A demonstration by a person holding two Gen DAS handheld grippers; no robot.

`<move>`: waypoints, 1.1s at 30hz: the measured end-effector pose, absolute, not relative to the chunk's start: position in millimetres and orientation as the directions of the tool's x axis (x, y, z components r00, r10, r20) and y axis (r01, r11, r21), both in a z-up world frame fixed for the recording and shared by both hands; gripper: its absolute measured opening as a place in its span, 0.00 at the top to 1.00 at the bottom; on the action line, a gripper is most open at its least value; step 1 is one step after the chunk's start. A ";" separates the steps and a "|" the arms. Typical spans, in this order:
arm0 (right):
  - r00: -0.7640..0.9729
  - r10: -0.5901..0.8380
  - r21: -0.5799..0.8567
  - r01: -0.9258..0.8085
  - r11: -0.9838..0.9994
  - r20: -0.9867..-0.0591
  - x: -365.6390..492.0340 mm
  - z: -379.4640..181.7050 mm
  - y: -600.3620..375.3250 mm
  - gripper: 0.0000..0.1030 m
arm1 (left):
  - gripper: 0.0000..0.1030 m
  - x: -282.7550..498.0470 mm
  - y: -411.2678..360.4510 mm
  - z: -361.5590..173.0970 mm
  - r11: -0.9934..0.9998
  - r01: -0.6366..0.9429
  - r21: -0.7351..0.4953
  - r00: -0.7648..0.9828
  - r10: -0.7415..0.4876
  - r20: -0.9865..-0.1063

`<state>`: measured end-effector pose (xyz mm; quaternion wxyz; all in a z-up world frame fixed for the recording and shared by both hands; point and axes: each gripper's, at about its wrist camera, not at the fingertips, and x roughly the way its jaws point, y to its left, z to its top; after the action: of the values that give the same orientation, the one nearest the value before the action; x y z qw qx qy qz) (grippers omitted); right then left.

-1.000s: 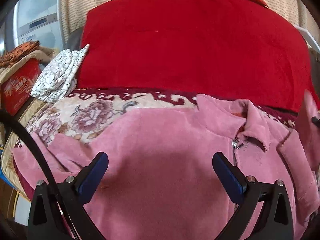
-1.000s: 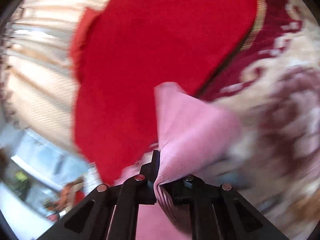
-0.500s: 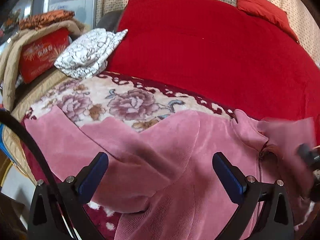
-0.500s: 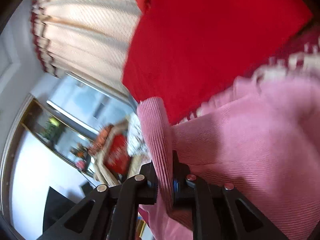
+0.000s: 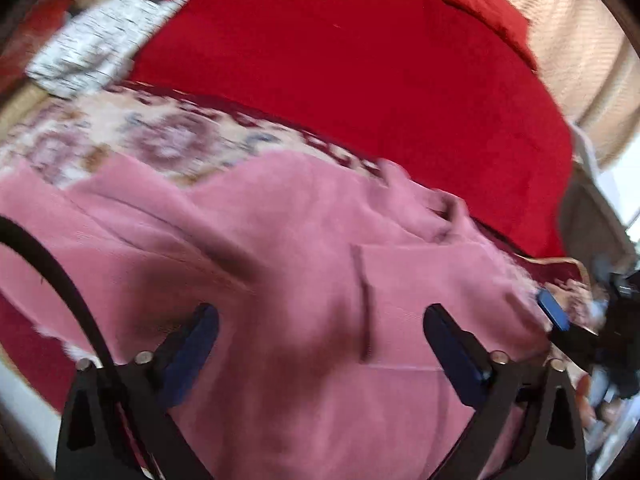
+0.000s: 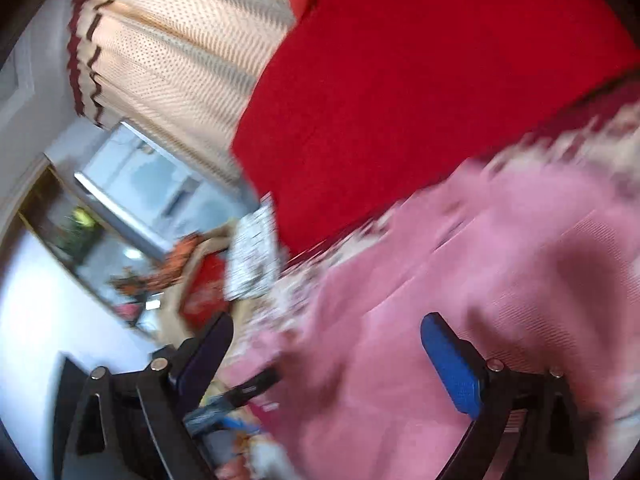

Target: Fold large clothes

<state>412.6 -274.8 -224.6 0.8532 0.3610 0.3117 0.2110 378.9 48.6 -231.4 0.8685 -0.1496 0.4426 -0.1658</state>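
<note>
Left gripper: jaws spread wide, having just narrowed slightly, nothing pinched — pink jacket lies flat below and ahead of its fingers. Right gripper: jaws have just been opening, now spread and clear of the cloth. Beyond the jacket a floral blanket, then a red cover; folded white patterned cloth far left. Frames blurred.

Grippers, pair, black frames with blue pads.
Left gripper gaped, closing slightly; right gripper had just sprung wide; both empty.
</note>
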 end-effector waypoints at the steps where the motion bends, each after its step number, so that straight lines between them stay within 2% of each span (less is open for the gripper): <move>1: 0.734 0.554 0.725 -0.123 0.678 -0.394 408.2 -221.5 -284.0 0.19 | 0.19 379.6 39.9 -234.2 0.888 0.185 -0.420 0.527 -0.451 -0.720; 2: 0.742 0.525 0.701 -0.105 0.705 -0.416 405.7 -220.3 -292.5 0.23 | 0.31 380.3 32.7 -238.1 0.883 0.206 -0.421 0.505 -0.464 -0.727; 3: 0.750 0.492 0.679 -0.078 0.730 -0.443 405.1 -220.3 -300.9 0.28 | 0.39 381.6 25.1 -242.2 0.882 0.222 -0.417 0.483 -0.470 -0.738; 5: 0.758 0.463 0.673 -0.043 0.738 -0.459 406.5 -221.6 -313.8 0.31 | 0.39 383.9 7.8 -251.0 0.885 0.236 -0.402 0.449 -0.466 -0.762; 12: 0.760 0.458 0.694 -0.013 0.720 -0.461 411.0 -233.7 -335.6 0.31 | 0.39 398.4 -33.1 -274.5 0.881 0.280 -0.381 0.367 -0.465 -0.805; 13: 0.763 0.457 0.700 -0.009 0.714 -0.457 412.6 -233.8 -337.1 0.31 | 0.45 399.5 -34.7 -273.7 0.876 0.283 -0.391 0.379 -0.476 -0.793; 14: 0.766 0.453 0.704 -0.002 0.710 -0.455 411.5 -235.0 -342.5 0.31 | 0.65 400.3 -37.1 -271.8 0.871 0.293 -0.394 0.391 -0.485 -0.782; 15: 0.770 0.447 0.706 0.006 0.708 -0.455 411.5 -236.7 -346.9 0.31 | 0.76 401.9 -38.4 -271.8 0.873 0.301 -0.383 0.401 -0.481 -0.780; 16: 0.773 0.441 0.707 0.013 0.707 -0.456 410.9 -238.1 -351.1 0.31 | 0.80 402.5 -39.7 -270.1 0.876 0.307 -0.371 0.414 -0.474 -0.777; 17: 0.774 0.435 0.708 0.024 0.706 -0.460 411.6 -240.5 -354.0 0.31 | 0.89 403.2 -40.5 -268.3 0.879 0.308 -0.365 0.423 -0.470 -0.775; 21: 0.769 0.452 0.736 0.035 0.677 -0.452 414.0 -246.8 -358.9 0.31 | 0.90 398.5 -26.6 -243.5 0.877 0.321 -0.357 0.497 -0.477 -0.725; 24: 0.757 0.486 0.748 0.006 0.664 -0.437 415.0 -247.9 -352.1 0.31 | 0.91 391.0 -10.4 -221.7 0.916 0.302 -0.265 0.601 -0.398 -0.693; 27: 0.726 0.525 0.737 -0.038 0.675 -0.444 417.2 -247.8 -334.7 0.31 | 0.91 391.0 6.0 -217.2 0.959 0.232 -0.160 0.658 -0.276 -0.701; 30: 0.690 0.568 0.736 -0.076 0.673 -0.448 420.0 -251.0 -315.6 0.31 | 0.91 395.8 13.1 -222.5 0.974 0.203 -0.095 0.659 -0.208 -0.723; 32: 0.648 0.597 0.731 -0.089 0.677 -0.474 424.6 -259.0 -300.8 0.31 | 0.91 398.0 17.4 -227.8 0.980 0.184 -0.076 0.644 -0.178 -0.744; 33: 0.603 0.610 0.719 -0.084 0.690 -0.515 429.7 -266.4 -290.5 0.31 | 0.88 396.5 22.7 -228.4 0.981 0.177 -0.083 0.635 -0.178 -0.752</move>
<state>429.7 -290.5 -266.4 0.8306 0.3338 0.3937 0.2089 396.5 22.7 -228.4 0.9040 -0.0006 0.4161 -0.0980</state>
